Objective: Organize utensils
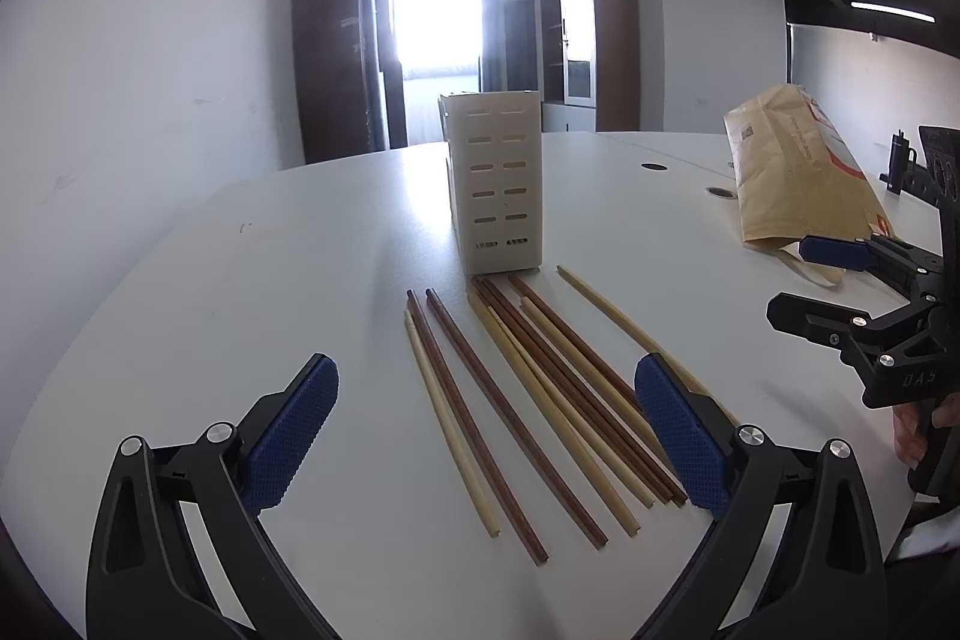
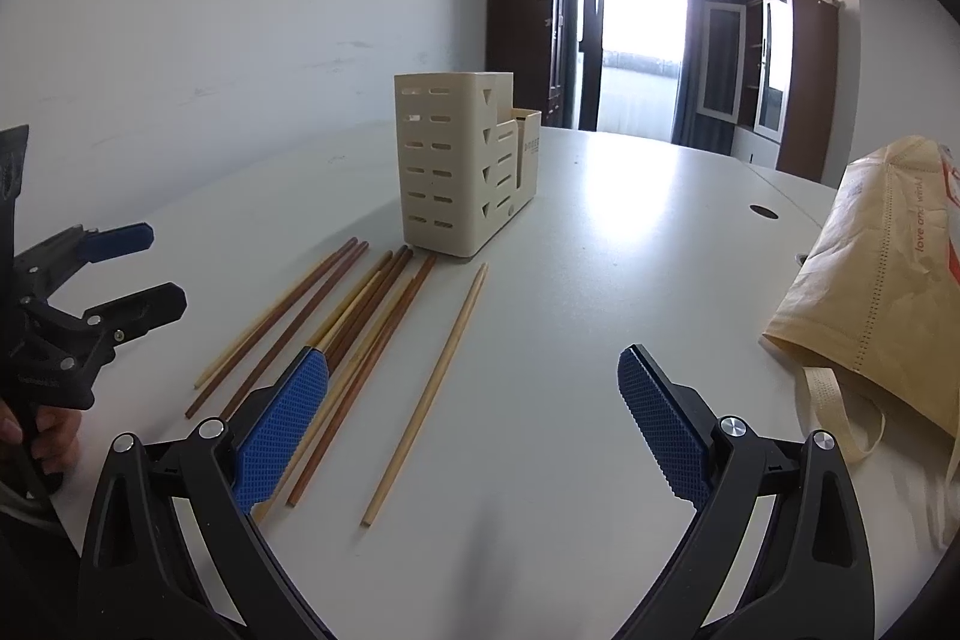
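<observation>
A: Start at the left and take the cream slotted plastic utensil holder [image 1: 497, 184] as the landmark. What lies around it?

B: It stands upright on the white table [image 1: 300, 280]. On the table just in front of it lies the fan of brown and pale wooden chopsticks [image 1: 528, 400], far tips nearly at its base, all flat and roughly parallel. I judge they are laid out that way so each can be pinched singly and dropped into the holder. None is inside it that I can see, so sorting looks unstarted.

A: And the left gripper?

B: The left gripper [image 1: 486, 442], black with blue ribbed pads, hangs in front of the holder over the near ends of the chopsticks. Its jaws are spread wide and straddle most of the fan. It grips nothing; whether its right pad touches a stick I cannot tell.

A: Moving right?

B: One pale wooden chopstick [image 2: 429, 394] lies apart, to the right of the bundle, its far tip near the holder's front corner. The right gripper [image 2: 474, 430] sits in front of the holder with that stick between its wide-parted fingers, empty as well. It seems the likeliest first pick.

A: Farthest right?

B: A tan paper carrier bag [image 2: 870, 280] lies on its side, well right of the holder, apparently out of the way.
</observation>
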`<action>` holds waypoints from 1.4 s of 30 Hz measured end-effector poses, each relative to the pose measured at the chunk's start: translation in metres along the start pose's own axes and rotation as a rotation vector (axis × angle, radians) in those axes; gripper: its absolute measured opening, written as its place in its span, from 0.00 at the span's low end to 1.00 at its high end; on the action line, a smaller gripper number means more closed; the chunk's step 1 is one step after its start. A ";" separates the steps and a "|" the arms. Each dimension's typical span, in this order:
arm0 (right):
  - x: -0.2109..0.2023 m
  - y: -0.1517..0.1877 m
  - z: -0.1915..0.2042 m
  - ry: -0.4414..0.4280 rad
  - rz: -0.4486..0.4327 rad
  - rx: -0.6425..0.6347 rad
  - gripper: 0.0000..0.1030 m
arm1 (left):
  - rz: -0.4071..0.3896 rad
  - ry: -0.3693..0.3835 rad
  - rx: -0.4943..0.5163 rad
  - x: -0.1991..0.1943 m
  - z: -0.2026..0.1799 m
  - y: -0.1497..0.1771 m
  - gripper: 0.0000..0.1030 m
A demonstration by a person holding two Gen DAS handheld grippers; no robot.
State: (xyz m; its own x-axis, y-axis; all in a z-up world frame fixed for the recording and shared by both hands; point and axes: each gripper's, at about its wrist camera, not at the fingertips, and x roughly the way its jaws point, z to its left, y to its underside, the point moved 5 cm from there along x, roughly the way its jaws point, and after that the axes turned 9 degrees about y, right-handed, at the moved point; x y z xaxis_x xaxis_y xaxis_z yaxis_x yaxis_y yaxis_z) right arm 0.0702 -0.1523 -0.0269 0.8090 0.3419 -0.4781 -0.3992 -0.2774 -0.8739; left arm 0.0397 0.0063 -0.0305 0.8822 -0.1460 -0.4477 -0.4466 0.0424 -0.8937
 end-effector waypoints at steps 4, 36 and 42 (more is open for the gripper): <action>0.000 0.000 0.001 0.005 0.000 -0.003 0.96 | 0.000 -0.003 -0.008 0.000 0.000 0.000 0.94; 0.035 -0.012 0.008 -0.043 0.110 -0.002 0.96 | 0.067 -0.050 -0.070 0.018 0.019 -0.008 0.94; 0.046 -0.025 0.010 0.011 0.127 -0.052 0.96 | 0.142 -0.093 -0.097 0.035 0.036 -0.016 0.94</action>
State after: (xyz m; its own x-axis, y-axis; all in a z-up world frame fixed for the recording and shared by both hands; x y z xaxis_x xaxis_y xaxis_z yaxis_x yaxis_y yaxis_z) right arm 0.1127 -0.1203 -0.0279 0.7581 0.2909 -0.5836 -0.4764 -0.3641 -0.8003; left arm 0.0830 0.0365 -0.0324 0.8170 -0.0528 -0.5742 -0.5762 -0.0401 -0.8163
